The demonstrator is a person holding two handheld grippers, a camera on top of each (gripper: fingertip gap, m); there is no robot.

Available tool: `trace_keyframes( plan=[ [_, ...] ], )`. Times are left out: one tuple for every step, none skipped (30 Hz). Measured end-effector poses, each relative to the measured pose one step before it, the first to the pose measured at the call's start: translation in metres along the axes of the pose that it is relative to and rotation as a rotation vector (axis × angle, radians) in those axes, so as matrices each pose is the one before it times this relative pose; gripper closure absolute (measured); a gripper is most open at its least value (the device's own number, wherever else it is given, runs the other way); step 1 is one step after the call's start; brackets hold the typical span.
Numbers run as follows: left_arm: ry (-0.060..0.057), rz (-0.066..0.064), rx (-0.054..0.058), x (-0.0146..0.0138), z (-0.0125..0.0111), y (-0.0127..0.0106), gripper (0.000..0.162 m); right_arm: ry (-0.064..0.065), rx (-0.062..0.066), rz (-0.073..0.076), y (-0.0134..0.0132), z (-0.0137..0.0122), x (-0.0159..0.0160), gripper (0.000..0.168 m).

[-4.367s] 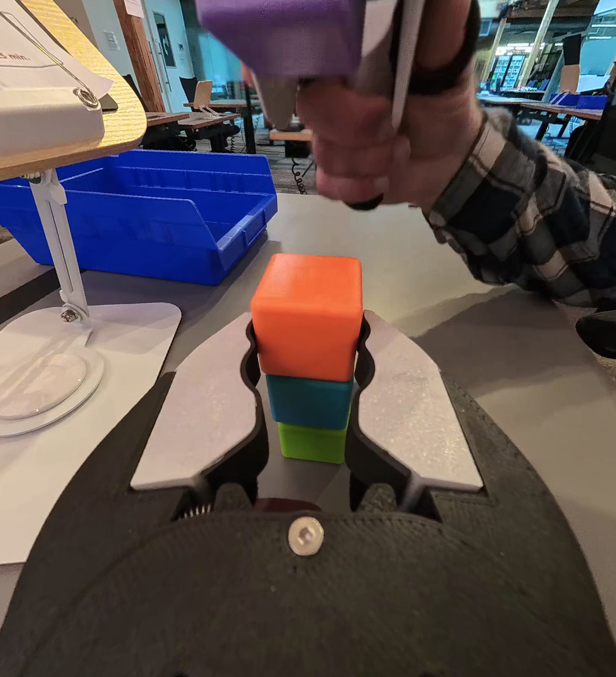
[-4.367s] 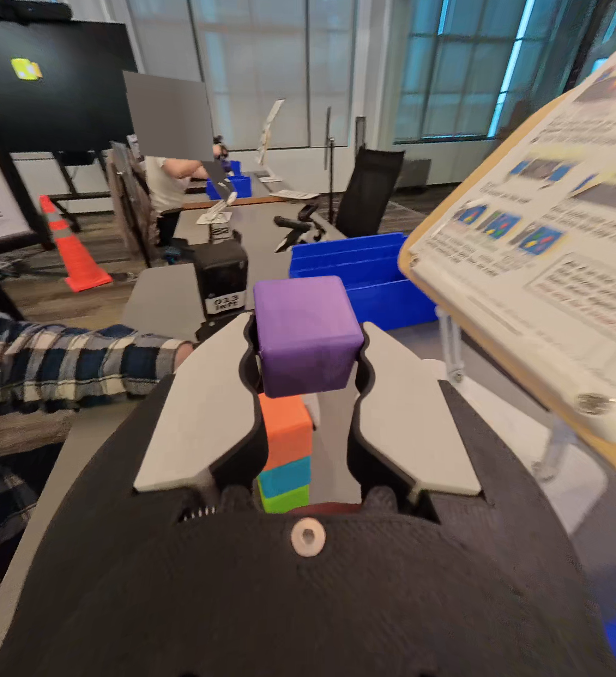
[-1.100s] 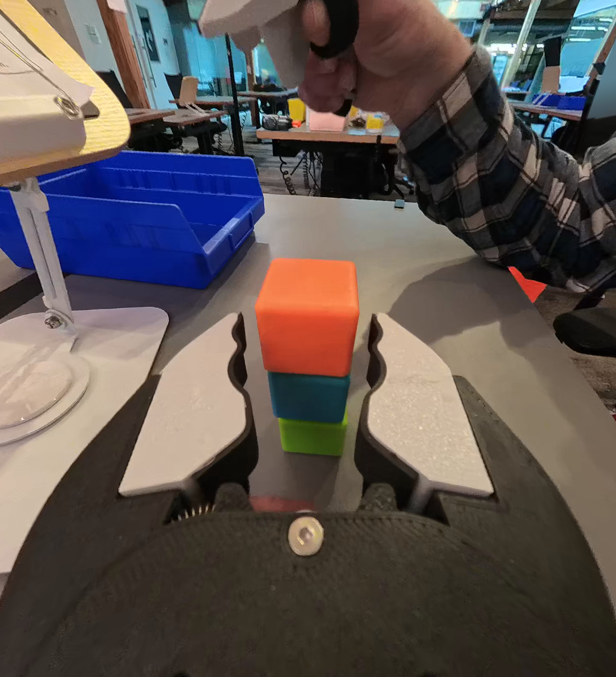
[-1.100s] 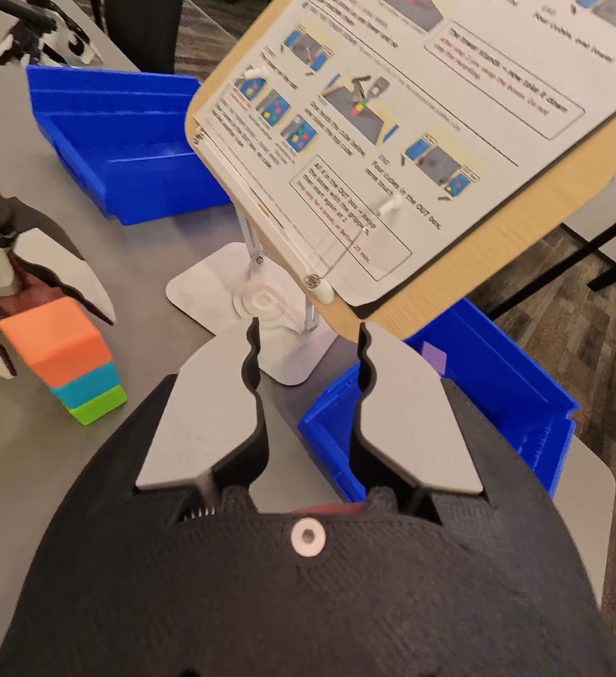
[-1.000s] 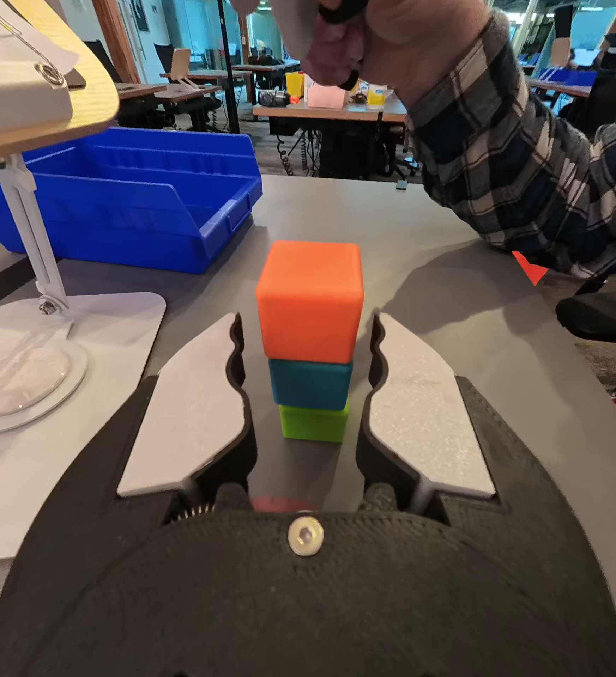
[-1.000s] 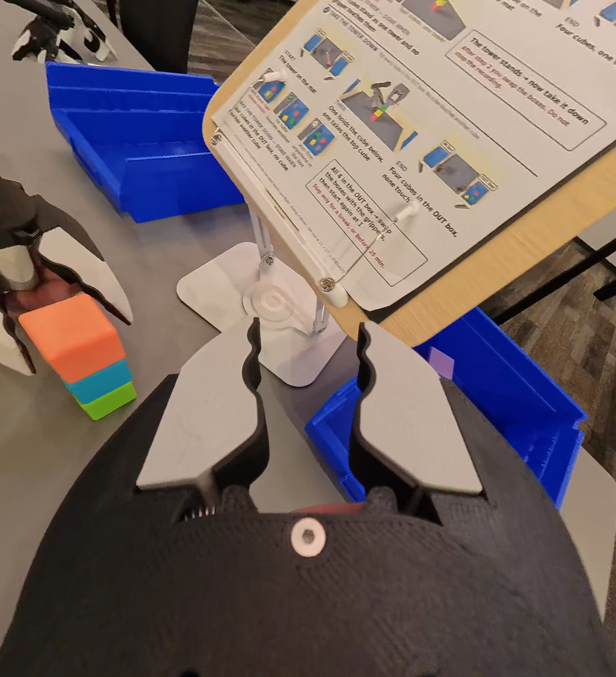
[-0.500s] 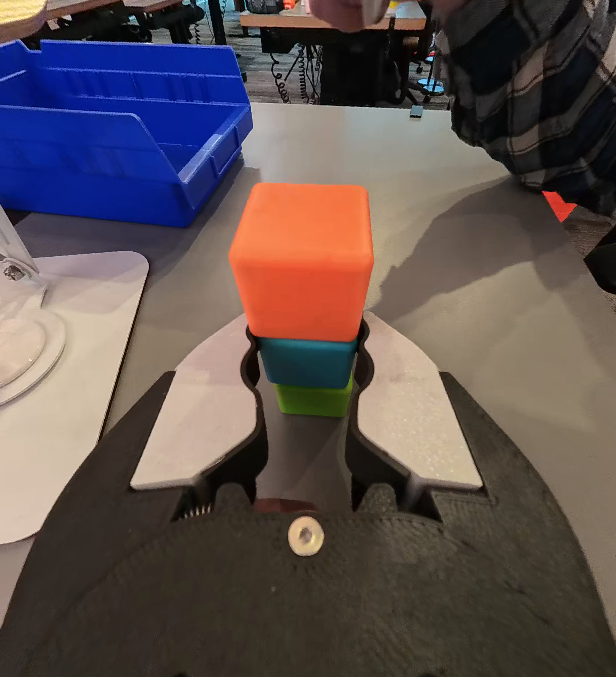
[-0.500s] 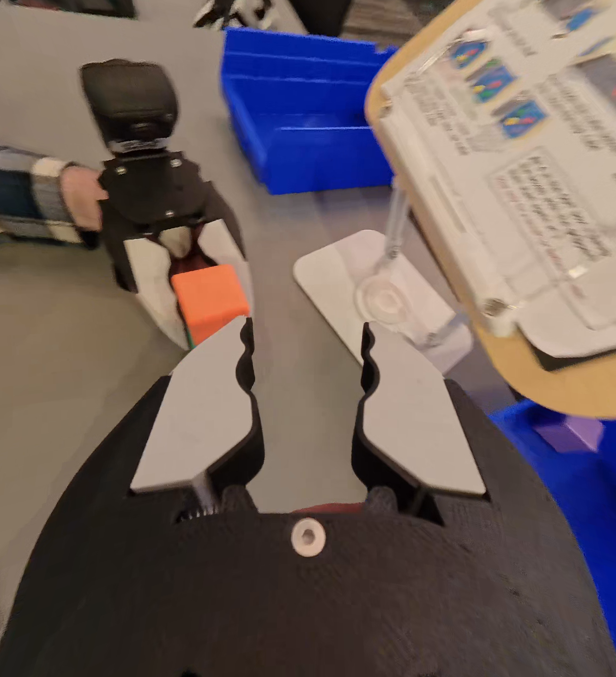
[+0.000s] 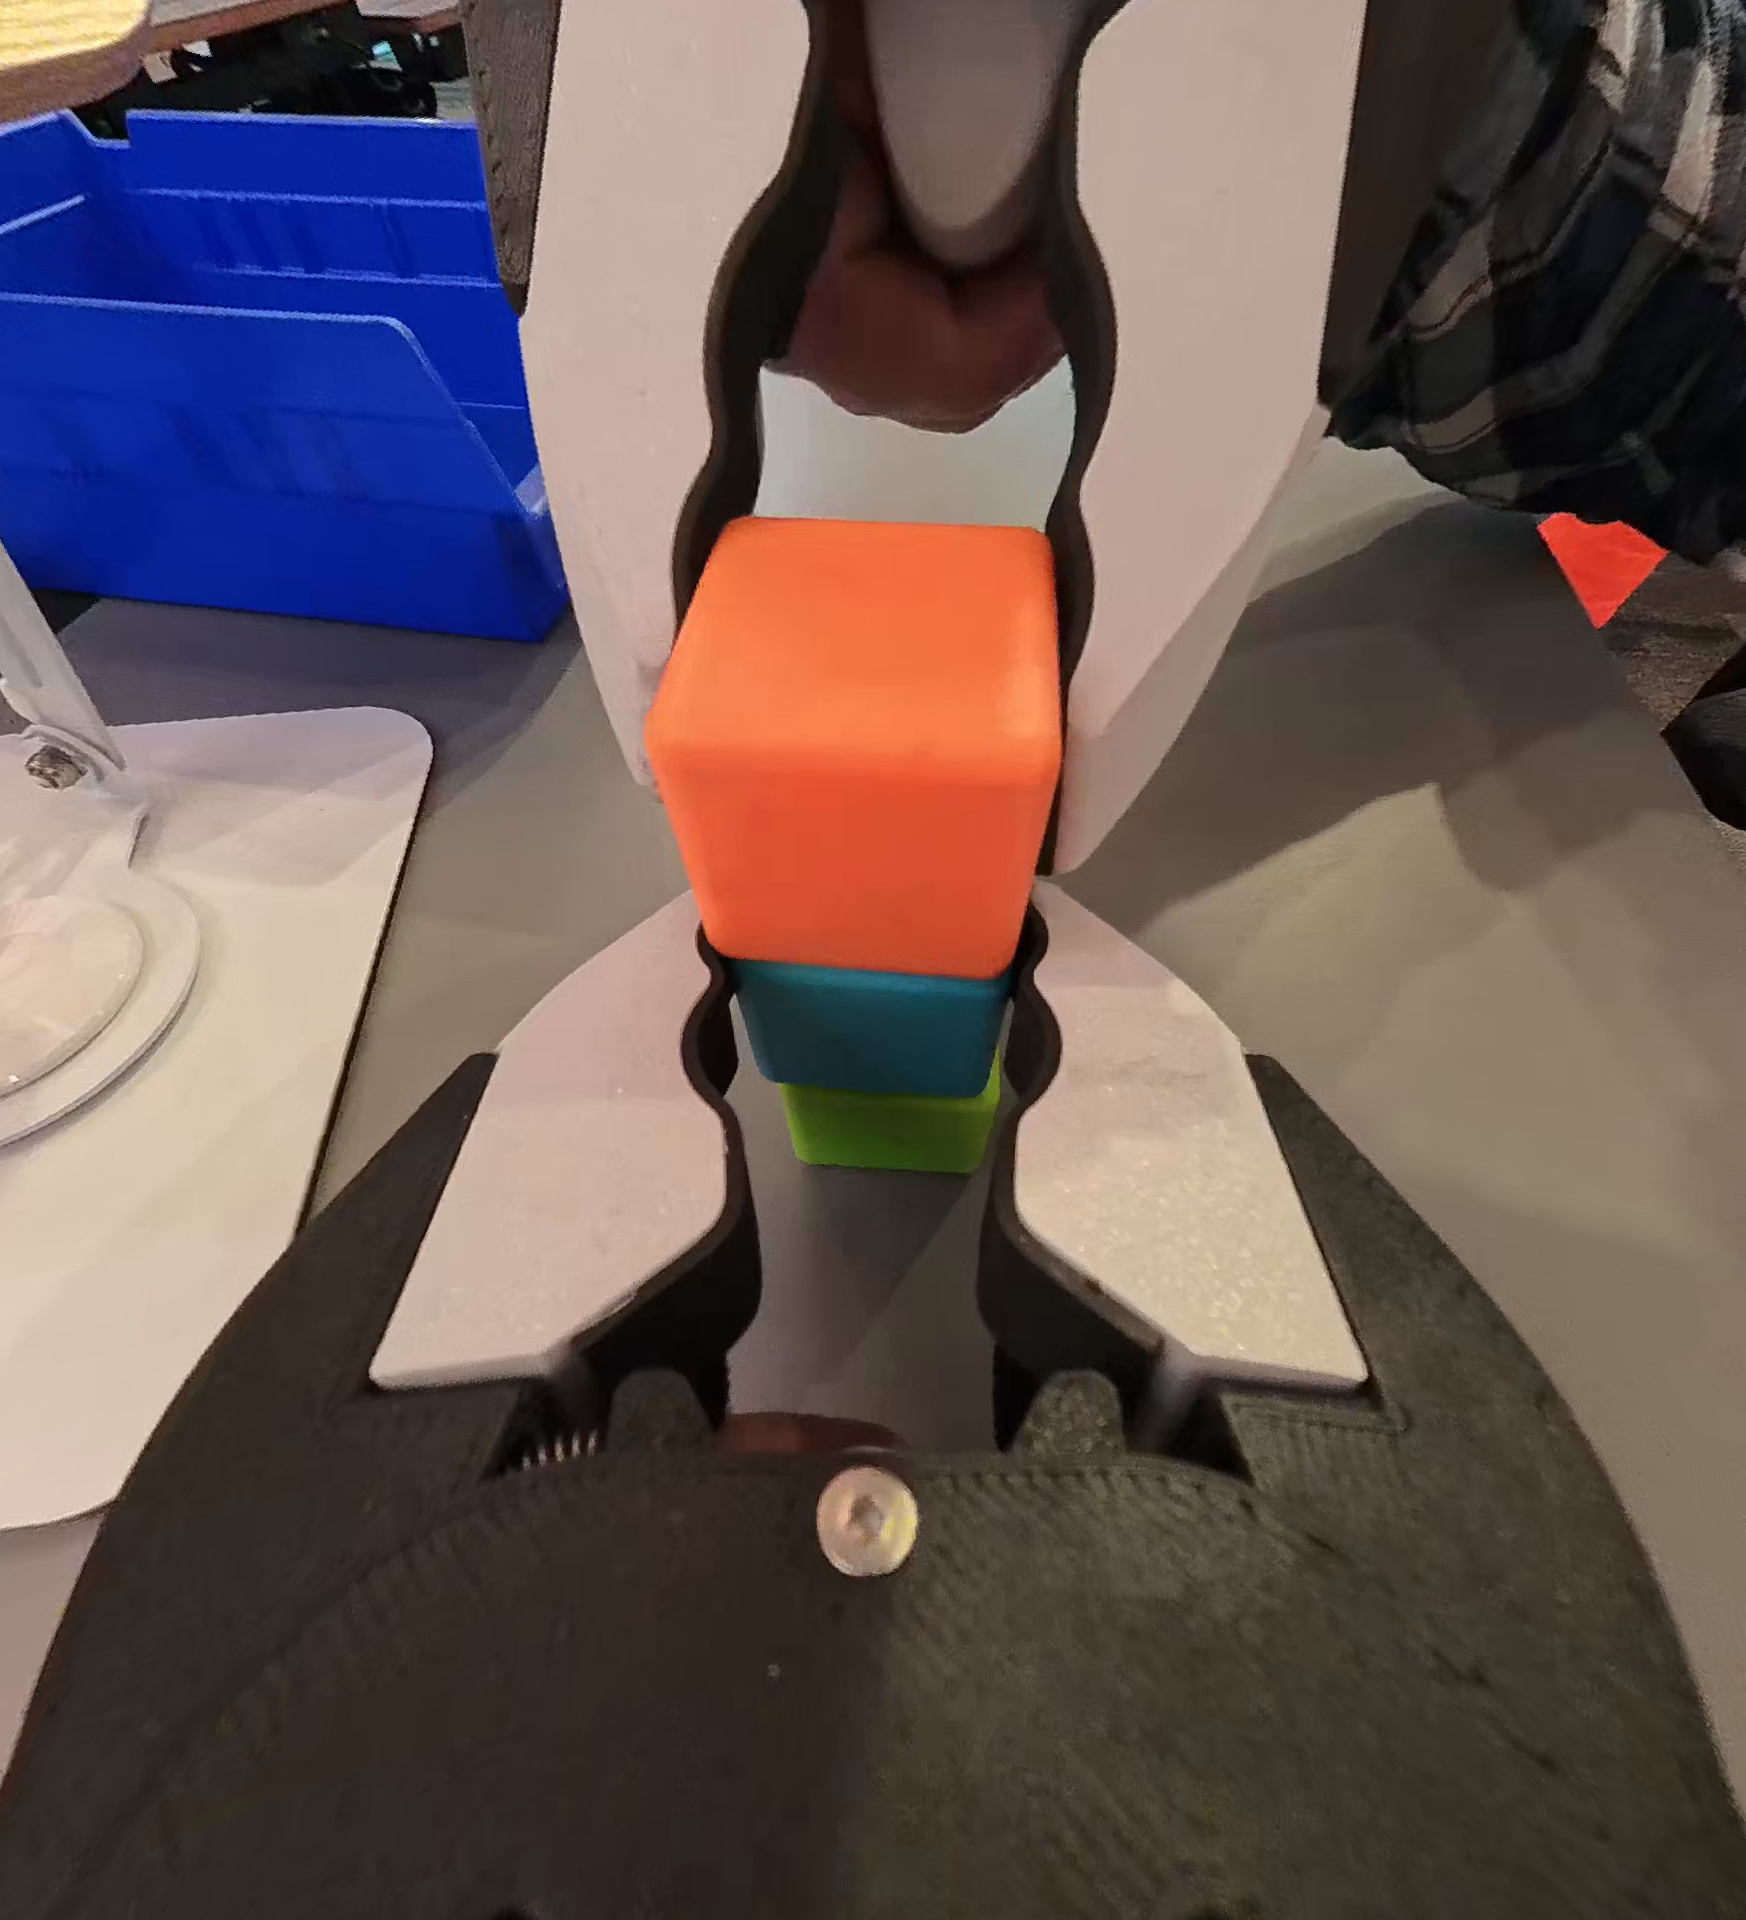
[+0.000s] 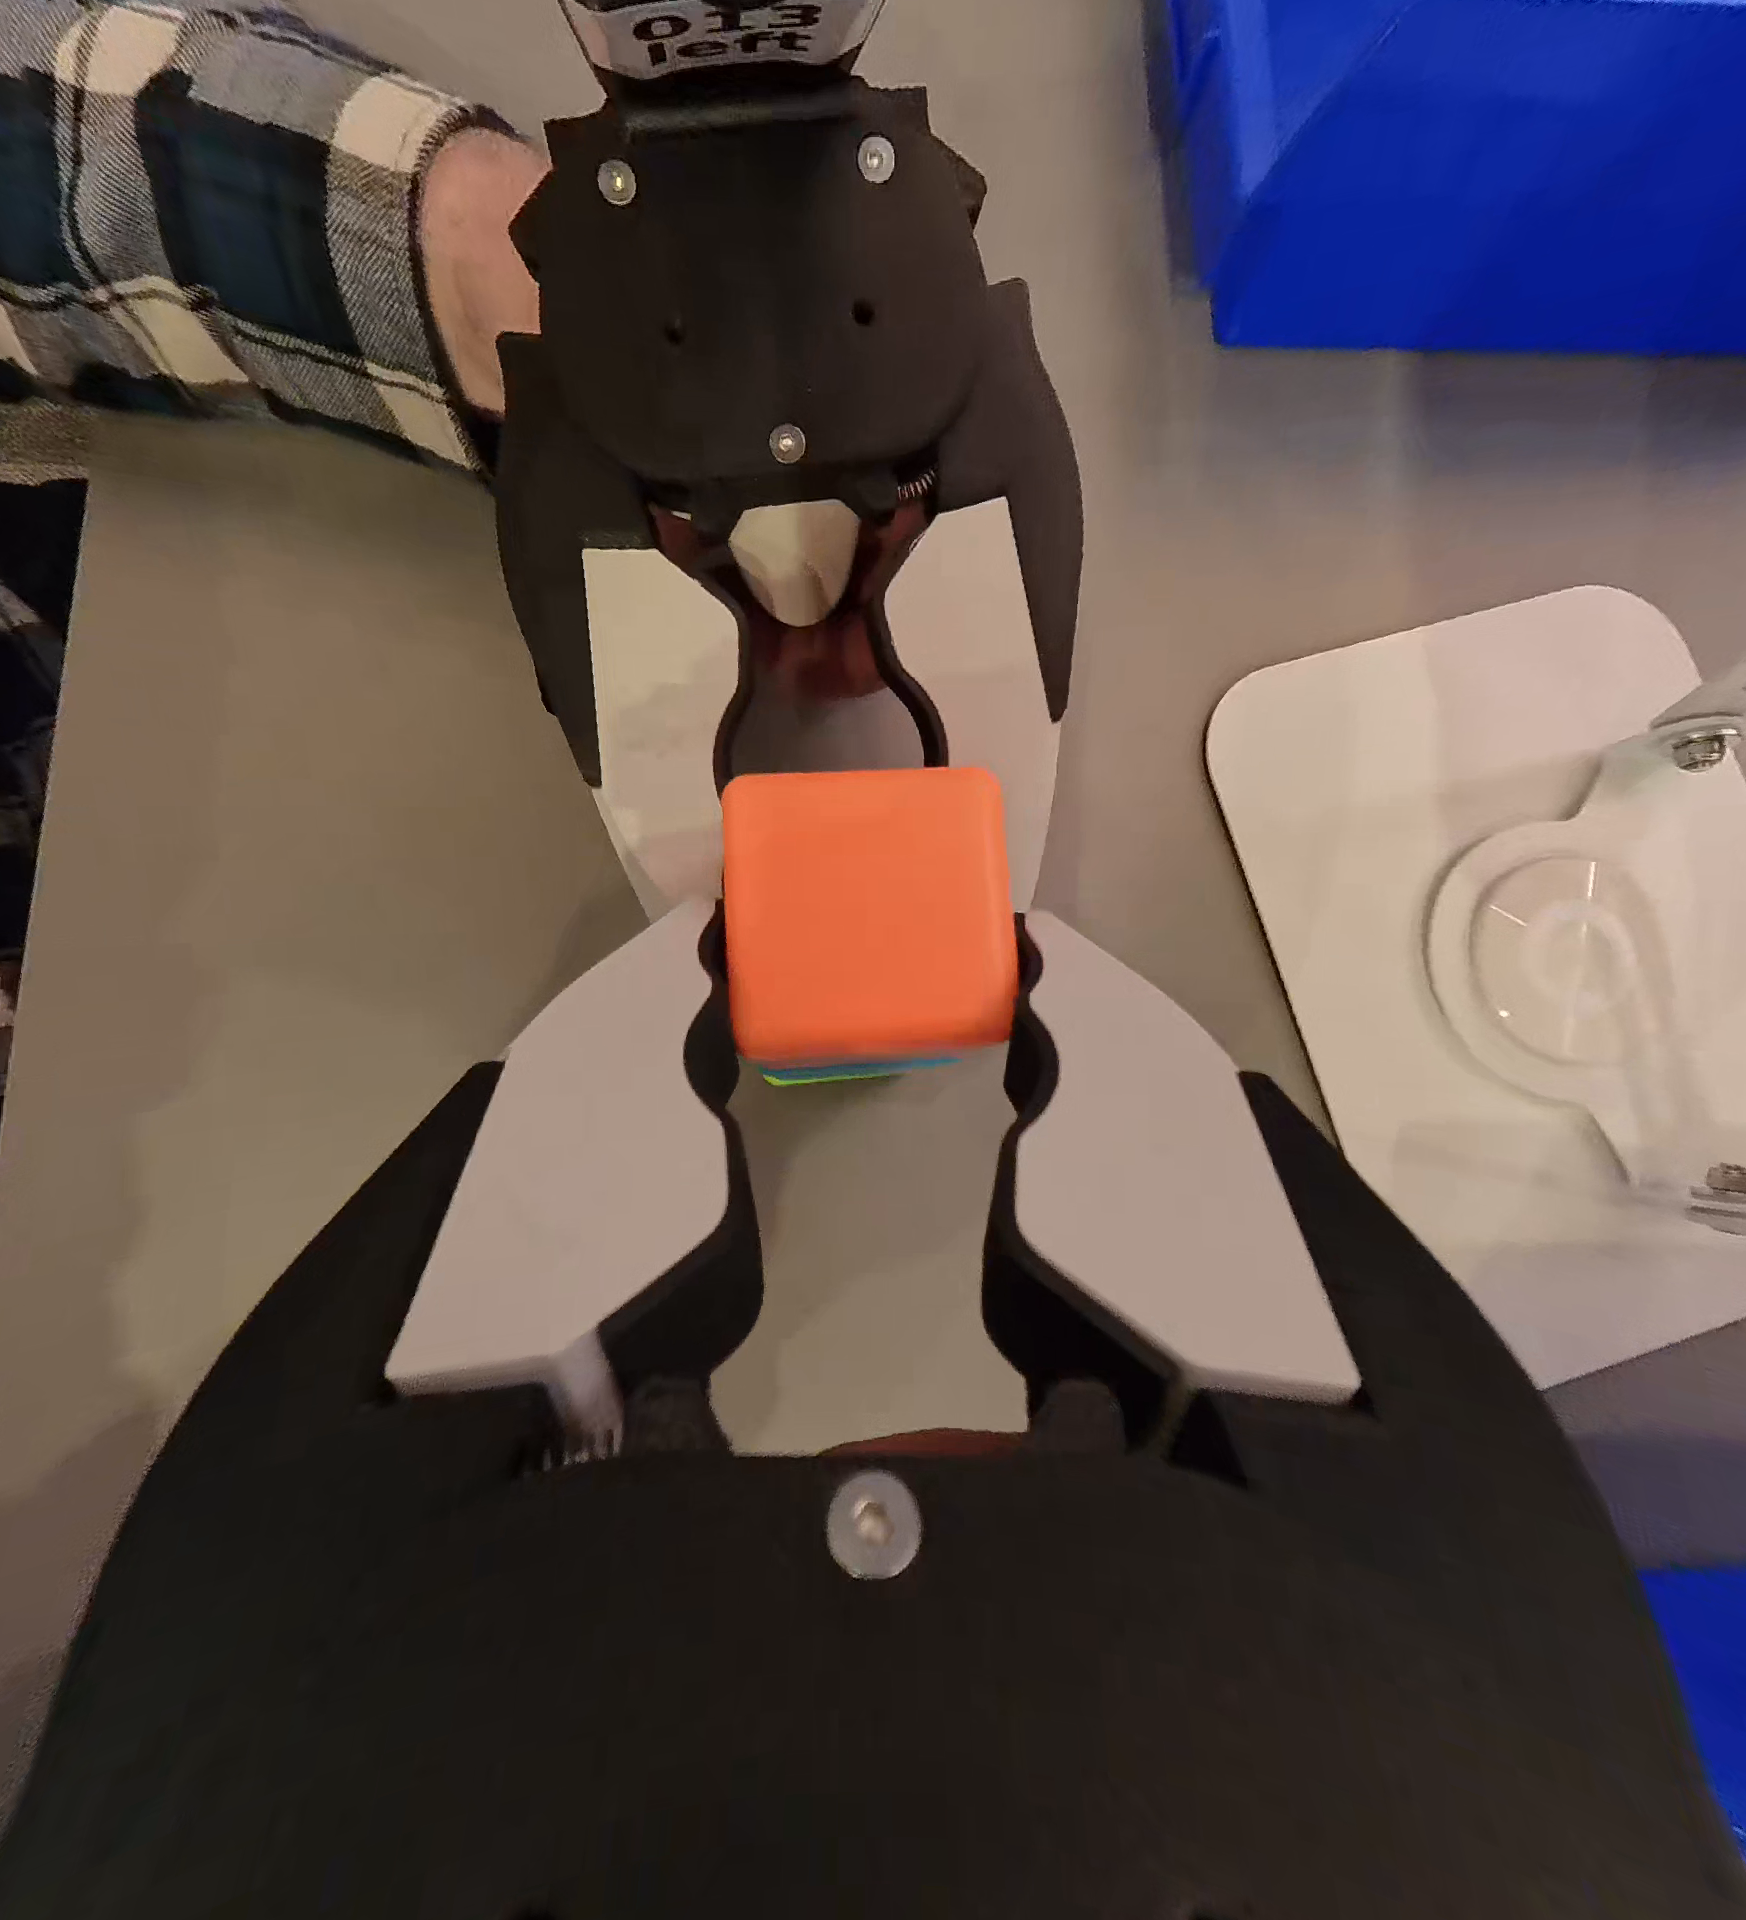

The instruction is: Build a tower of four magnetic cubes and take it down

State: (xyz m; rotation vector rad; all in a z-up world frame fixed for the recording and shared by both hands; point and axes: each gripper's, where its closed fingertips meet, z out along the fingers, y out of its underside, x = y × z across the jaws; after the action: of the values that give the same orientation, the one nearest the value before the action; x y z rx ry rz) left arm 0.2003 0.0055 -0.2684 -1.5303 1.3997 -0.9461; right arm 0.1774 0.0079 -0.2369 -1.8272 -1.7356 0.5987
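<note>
Three cubes stand stacked on the desk (image 9: 1368, 1039): left tool (image 9: 869, 1023) clamps the teal cube (image 9: 869, 1034) over the green cube (image 9: 884, 1132), while right tool (image 10: 869, 966) grips the orange cube (image 10: 864, 904) topmost

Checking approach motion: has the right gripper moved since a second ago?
Yes. The right gripper swung left, away from the white stand base, and now straddles the orange cube.

A stack of three cubes (image 9: 864, 935) is set on the table (image 9: 1368, 1039). From the left wrist view, a stand base (image 9: 152, 935) is placed at nine o'clock and a bin (image 9: 225, 416) at ten o'clock.
</note>
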Motion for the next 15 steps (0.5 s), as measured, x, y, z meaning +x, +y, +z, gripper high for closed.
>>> trace_keyframes(
  plan=[
    [0.001, -0.0002, -0.0003, 0.00004, -0.00001, 0.00003, 0.112, 0.0032, 0.0024, -0.001, -0.00022, 0.00005, -0.0001, 0.118],
    [-0.0019, 0.0035, -0.0008, -0.00019, 0.00001, 0.00007, 0.112, 0.0075, 0.0038, -0.0012, -0.0001, -0.00014, 0.0002, 0.118],
    [-0.0058, 0.0039, -0.001, -0.00063, -0.00002, 0.0001, 0.112, 0.0101, 0.0056, 0.0036, -0.00019, 0.0, 0.0004, 0.118],
    [-0.0007, -0.0018, 0.0, -0.00037, -0.00006, 0.00003, 0.112, 0.0078, 0.0079, 0.0056, -0.00034, -0.0001, 0.00011, 0.118],
    [0.0014, 0.0008, 0.0003, 0.00021, -0.00008, 0.0, 0.112, 0.0023, 0.0095, 0.0064, -0.00028, -0.00006, -0.00014, 0.118],
    [-0.0014, 0.0043, -0.0004, -0.00009, -0.00007, 0.00006, 0.112, -0.0023, 0.013, 0.0085, -0.00061, -0.00042, 0.0001, 0.118],
    [-0.0004, -0.001, -0.0002, 0.00003, -0.00002, 0.00003, 0.112, -0.0083, 0.0267, 0.0201, -0.00252, -0.00179, 0.00038, 0.118],
    [0.0014, -0.0046, -0.0004, -0.00019, 0.00004, 0.00004, 0.112, -0.0118, 0.0526, 0.0299, -0.00713, -0.00517, 0.00066, 0.118],
    [-0.0008, 0.0009, -0.0003, -0.00004, 0.00015, -0.00003, 0.112, -0.003, 0.0629, 0.0239, -0.01047, -0.0091, 0.00175, 0.118],
    [-0.0005, -0.0008, 0.0002, 0.00001, 0.0002, -0.0001, 0.112, 0.0178, 0.0514, 0.0064, -0.01078, -0.01168, 0.00365, 0.118],
    [0.0006, -0.0014, 0.0001, -0.00001, 0.00012, -0.00006, 0.112, 0.0351, 0.0432, -0.0034, -0.01099, -0.01301, 0.00547, 0.118],
    [0.0003, -0.0001, 0.0001, -0.00007, -0.00007, 0.00002, 0.112, 0.0363, 0.0388, -0.0048, -0.01081, -0.0133, 0.00586, 0.118],
    [-0.0008, 0.0011, -0.0003, 0.00004, 0.00014, -0.00003, 0.112, 0.0422, 0.0251, -0.006, -0.00873, -0.01287, 0.00776, 0.118],
    [-0.0012, 0.0009, -0.0004, 0.00002, 0.00036, 0.0, 0.112, 0.0543, 0.015, -0.0071, -0.00646, -0.01258, 0.01074, 0.118],
    [-0.0004, -0.0008, -0.0002, -0.00005, 0.00036, -0.00012, 0.112, 0.0548, 0.0141, 0.0019, -0.00507, -0.01248, 0.01283, 0.118]
  ],
)
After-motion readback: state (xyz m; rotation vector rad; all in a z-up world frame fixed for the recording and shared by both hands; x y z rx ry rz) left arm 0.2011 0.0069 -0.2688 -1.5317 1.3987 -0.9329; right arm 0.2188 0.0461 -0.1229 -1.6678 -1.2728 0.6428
